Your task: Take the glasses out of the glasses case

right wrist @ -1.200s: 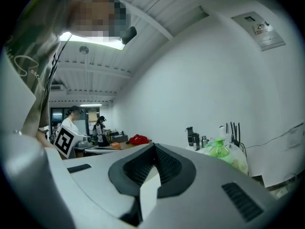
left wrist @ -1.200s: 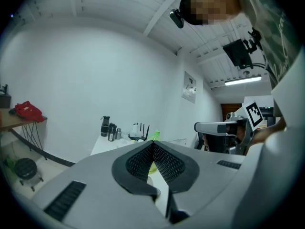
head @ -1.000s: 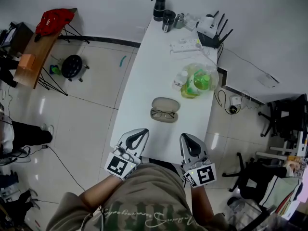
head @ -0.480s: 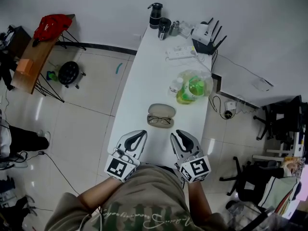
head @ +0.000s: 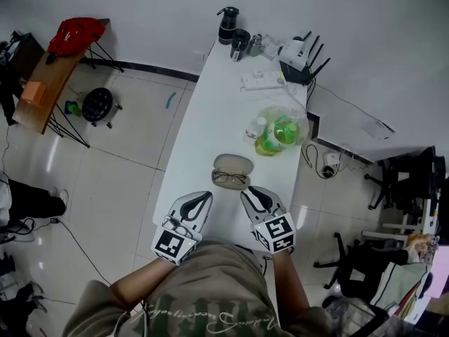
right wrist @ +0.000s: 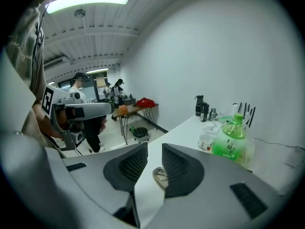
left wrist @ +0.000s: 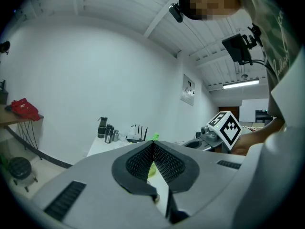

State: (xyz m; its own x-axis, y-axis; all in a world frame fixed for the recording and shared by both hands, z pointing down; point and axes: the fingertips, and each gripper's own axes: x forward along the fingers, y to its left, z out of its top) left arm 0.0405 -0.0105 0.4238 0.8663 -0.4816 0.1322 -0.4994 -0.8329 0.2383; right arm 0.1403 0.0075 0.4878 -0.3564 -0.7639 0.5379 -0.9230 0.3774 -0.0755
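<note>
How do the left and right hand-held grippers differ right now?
The left hand-held gripper has its jaws together at the tips; the right hand-held gripper has them apart. The right one sits nearer the glasses case, angled toward it; the left one is farther back. Both hold nothing.

White worktop [head: 210,118]; taupe glasses case [head: 233,163], dark-rimmed glasses [head: 229,179] — green bottle [head: 286,128] — grey left gripper [head: 205,194] and right gripper [head: 248,189], black-and-white square-patterned cubes [head: 172,243].

Long white table [head: 207,118] bearing an open glasses case [head: 233,163] near its front end; beyond the case lie a plastic bag of bottles [head: 279,128], then a power strip [head: 263,81], and farthest from the case a router [head: 298,51] and dark flasks [head: 228,25].
</note>
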